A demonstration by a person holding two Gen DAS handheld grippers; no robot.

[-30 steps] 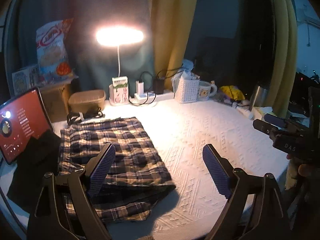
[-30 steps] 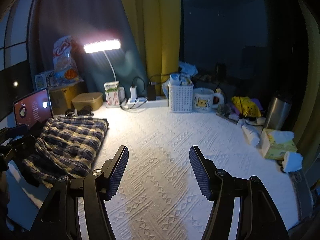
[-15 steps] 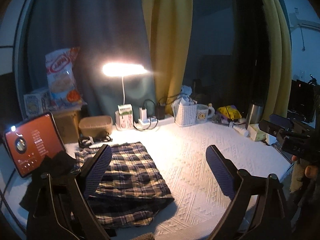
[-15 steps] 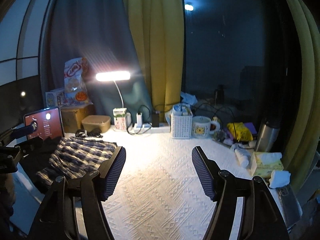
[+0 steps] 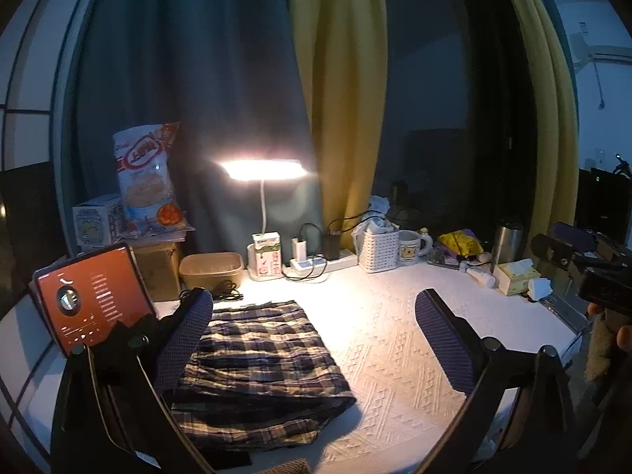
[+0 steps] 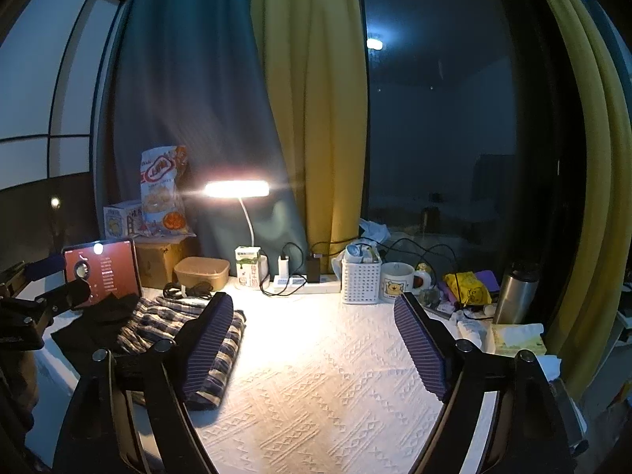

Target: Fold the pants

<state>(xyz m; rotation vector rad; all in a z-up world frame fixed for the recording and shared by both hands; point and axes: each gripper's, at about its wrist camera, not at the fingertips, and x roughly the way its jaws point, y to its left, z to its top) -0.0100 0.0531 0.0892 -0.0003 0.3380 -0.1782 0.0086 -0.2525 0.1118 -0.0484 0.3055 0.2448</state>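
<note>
The plaid pants (image 5: 256, 359) lie folded in a flat stack on the left part of the white textured table cover (image 5: 395, 355). In the right wrist view the pants (image 6: 166, 316) show at the left, partly behind a finger. My left gripper (image 5: 312, 339) hangs above and in front of the stack, its jaws still opening, with nothing between them. My right gripper (image 6: 312, 335) is raised over the bare middle of the cover, jaws also opening and empty. It appears at the right edge of the left wrist view as the right gripper (image 5: 580, 264), held by a hand.
A lit desk lamp (image 5: 262, 169), carton (image 5: 266, 254), power strip (image 5: 320, 262), white basket (image 5: 375, 251), mug (image 5: 410, 243), steel flask (image 5: 507, 237) and tissue pack (image 5: 513, 274) line the back edge. A tablet (image 5: 93, 296) and dark cloth (image 6: 106, 316) stand left of the pants.
Both grippers have risen and pulled back from the table, tilting up so more curtain shows. Both pairs of jaws have spread wider. The pants lie still.
</note>
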